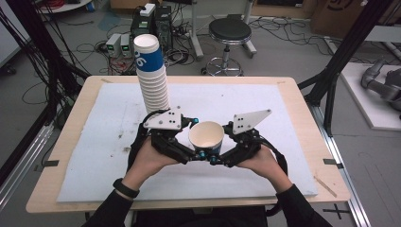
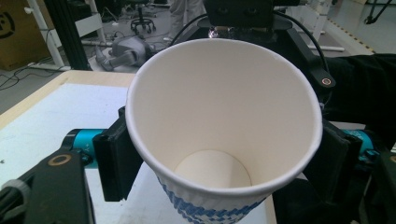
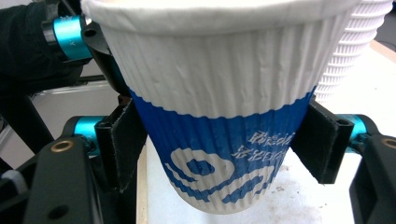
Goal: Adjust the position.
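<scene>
A single paper cup (image 1: 206,135), white with a blue printed band, stands upright and empty at the middle of the white mat (image 1: 108,151). My left gripper (image 1: 196,138) comes at it from the left and my right gripper (image 1: 221,144) from the right. In the left gripper view the pads (image 2: 116,158) press the cup (image 2: 219,93) just below its rim. In the right gripper view the pads (image 3: 128,144) hug the blue band of the cup (image 3: 215,70) on both sides. A tall stack of the same cups (image 1: 152,80) stands just behind, left of centre.
The mat lies on a wooden table (image 1: 71,142). The cup stack (image 3: 359,42) rises close behind the held cup. Beyond the table's far edge are a black stool (image 1: 230,30), electronics boxes (image 1: 151,23) and cables on the floor. Black frame posts stand at both sides.
</scene>
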`<control>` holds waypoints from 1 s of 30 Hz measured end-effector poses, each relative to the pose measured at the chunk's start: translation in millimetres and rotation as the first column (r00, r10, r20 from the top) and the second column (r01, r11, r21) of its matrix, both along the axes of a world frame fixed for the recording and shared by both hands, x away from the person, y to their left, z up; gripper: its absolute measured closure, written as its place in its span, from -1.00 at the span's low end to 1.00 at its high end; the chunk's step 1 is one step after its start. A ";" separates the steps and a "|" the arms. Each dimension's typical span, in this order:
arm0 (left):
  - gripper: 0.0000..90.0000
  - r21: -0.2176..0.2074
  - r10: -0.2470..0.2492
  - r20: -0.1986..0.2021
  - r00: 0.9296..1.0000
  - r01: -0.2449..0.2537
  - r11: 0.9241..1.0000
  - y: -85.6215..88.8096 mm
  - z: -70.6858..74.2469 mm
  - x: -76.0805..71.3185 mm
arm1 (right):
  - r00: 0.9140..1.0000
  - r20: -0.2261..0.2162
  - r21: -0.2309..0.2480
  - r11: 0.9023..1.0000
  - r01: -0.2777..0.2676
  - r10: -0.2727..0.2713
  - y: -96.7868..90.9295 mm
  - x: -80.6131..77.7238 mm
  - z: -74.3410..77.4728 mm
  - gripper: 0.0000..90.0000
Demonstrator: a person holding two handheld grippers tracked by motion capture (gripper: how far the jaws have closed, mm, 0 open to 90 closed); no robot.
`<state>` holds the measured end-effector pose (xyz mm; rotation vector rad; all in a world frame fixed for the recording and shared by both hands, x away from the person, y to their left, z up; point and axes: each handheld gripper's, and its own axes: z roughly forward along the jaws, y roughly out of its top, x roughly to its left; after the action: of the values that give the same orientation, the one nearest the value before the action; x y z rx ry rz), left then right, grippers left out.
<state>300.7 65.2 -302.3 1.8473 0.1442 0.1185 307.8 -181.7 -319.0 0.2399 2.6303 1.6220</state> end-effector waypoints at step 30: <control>-0.69 -0.182 0.016 -0.037 0.999 -0.022 0.983 24.4 3.3 5.6 | 0.998 0.024 0.095 0.994 0.051 -0.054 -22.1 5.5 2.7 -0.42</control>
<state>306.3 89.6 -299.0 1.6662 0.1911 0.0834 313.3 -203.8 -316.3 0.2867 2.5087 1.7229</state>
